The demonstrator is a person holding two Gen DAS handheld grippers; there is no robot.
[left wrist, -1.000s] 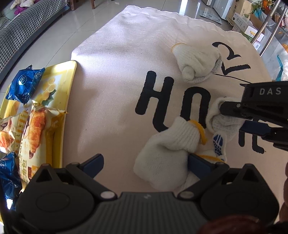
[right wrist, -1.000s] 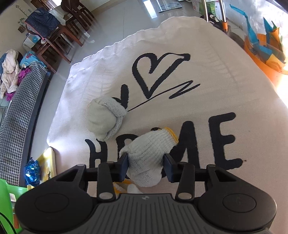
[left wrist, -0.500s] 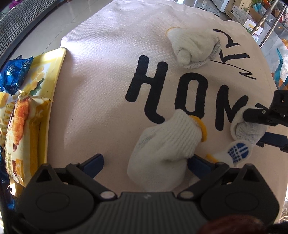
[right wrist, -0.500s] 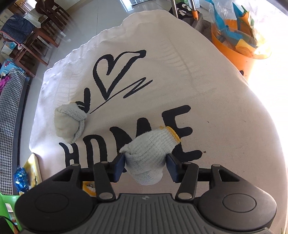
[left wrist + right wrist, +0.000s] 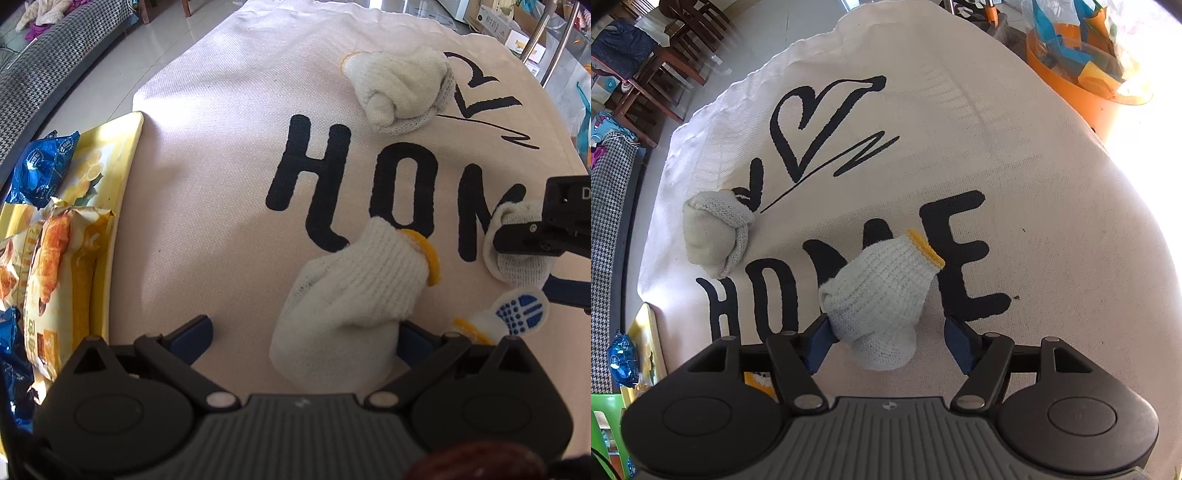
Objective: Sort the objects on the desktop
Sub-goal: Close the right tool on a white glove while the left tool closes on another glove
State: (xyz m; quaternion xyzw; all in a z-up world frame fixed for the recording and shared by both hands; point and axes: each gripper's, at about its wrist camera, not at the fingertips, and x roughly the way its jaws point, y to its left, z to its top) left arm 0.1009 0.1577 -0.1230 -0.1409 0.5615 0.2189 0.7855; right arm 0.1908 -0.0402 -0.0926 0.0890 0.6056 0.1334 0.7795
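Three balled white knit gloves lie on a cream cloth printed "HOME". My left gripper (image 5: 303, 332) is open, and one glove ball with a yellow cuff (image 5: 354, 295) rests against its right finger. My right gripper (image 5: 886, 341) is open, with a second yellow-cuffed glove ball (image 5: 879, 299) lying between its fingers, touching the left one. That glove also shows in the left wrist view (image 5: 517, 254), under the right gripper's fingers. A third glove ball (image 5: 399, 90) lies farther off by the heart print; it also shows in the right wrist view (image 5: 716, 232).
A yellow tray (image 5: 122, 155) with blue and orange snack packets (image 5: 48, 254) sits at the cloth's left edge. A blue-dotted white item (image 5: 517, 314) lies by the left gripper's right finger. An orange bucket (image 5: 1082, 85) stands past the cloth's far right.
My right gripper has opened its jaws around the glove ball, which now rests on the cloth further right. The left gripper stays open by its glove.
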